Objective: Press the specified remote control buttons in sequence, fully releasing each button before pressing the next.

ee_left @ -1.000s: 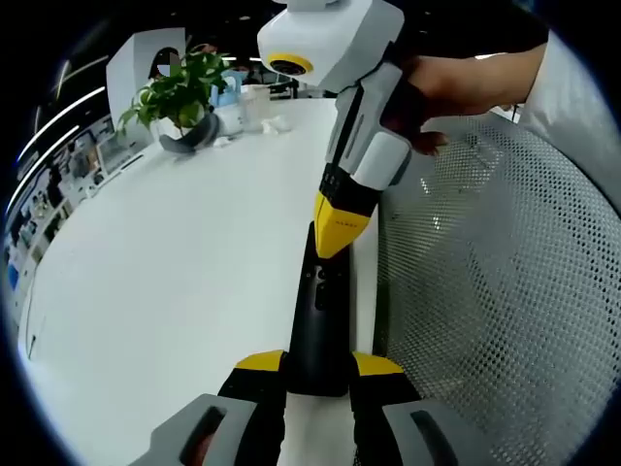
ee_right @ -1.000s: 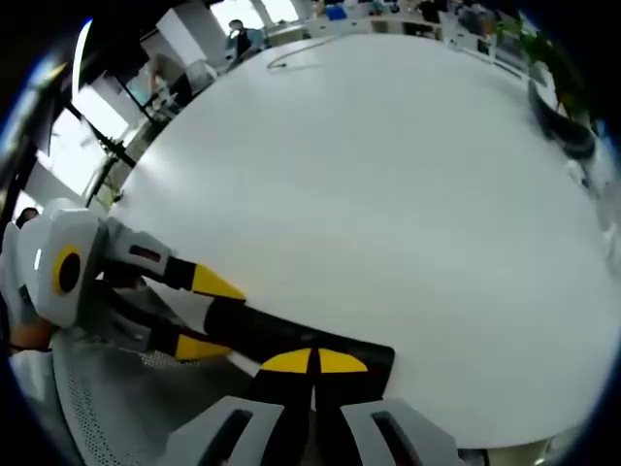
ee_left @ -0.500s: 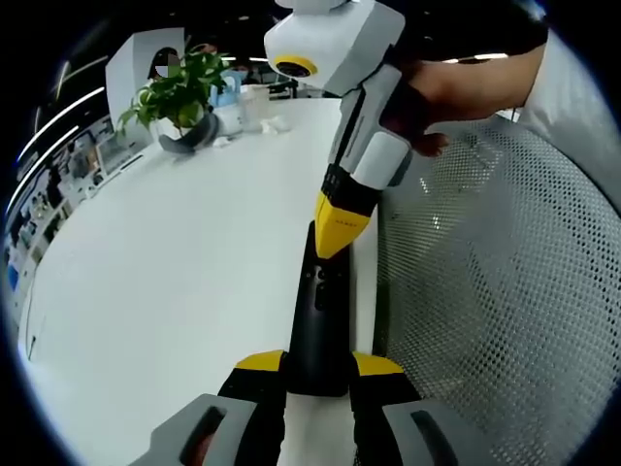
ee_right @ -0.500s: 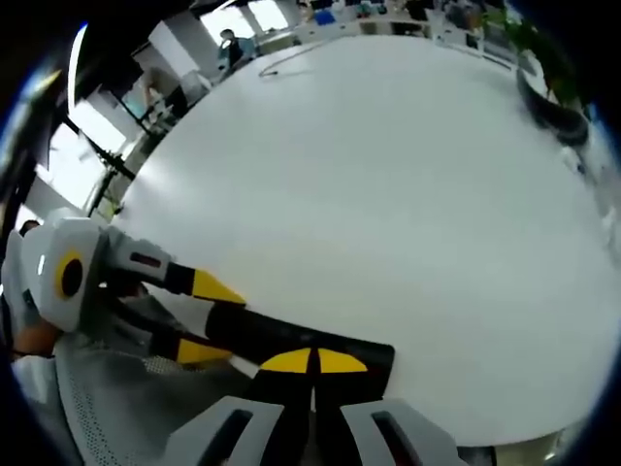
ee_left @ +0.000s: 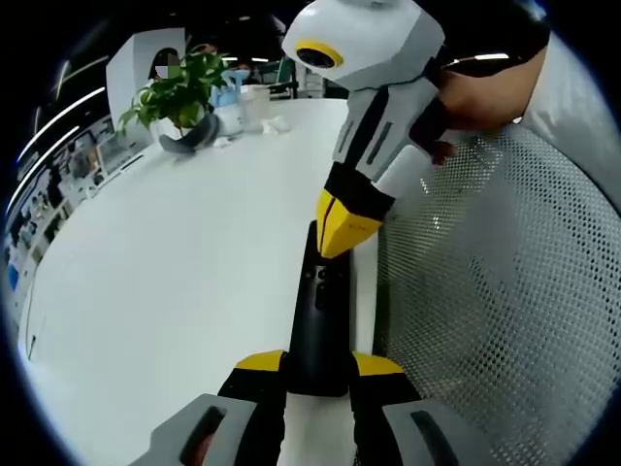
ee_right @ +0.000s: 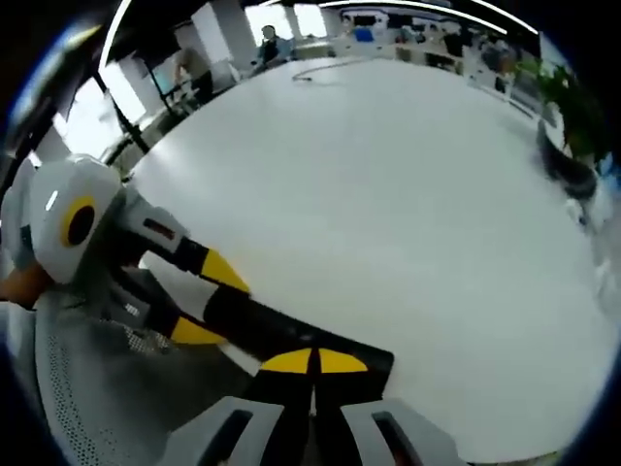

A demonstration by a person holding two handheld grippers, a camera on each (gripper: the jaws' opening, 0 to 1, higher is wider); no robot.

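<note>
A long black remote (ee_left: 318,301) lies along the right edge of the white table (ee_left: 165,252). My left gripper (ee_left: 318,364) is shut on its near end, one yellow-tipped jaw on each side. My right gripper (ee_left: 344,228) comes down from above, shut, with its yellow tips touching the remote's far part just beyond a small round button. In the right gripper view, my right gripper (ee_right: 312,361) rests its joined tips on the remote (ee_right: 281,335), while my left gripper (ee_right: 209,303) clamps the remote from the left.
A potted plant (ee_left: 179,97) and small white items (ee_left: 254,109) stand at the table's far end. A grey mesh chair (ee_left: 495,291) lies right beside the table's edge. A person's hand (ee_left: 466,92) holds the right gripper. A cable (ee_right: 315,68) lies far across the table.
The right gripper has tilted, its body swinging up and over, while its tips stay at the same spot on the remote. The left gripper and remote have not moved.
</note>
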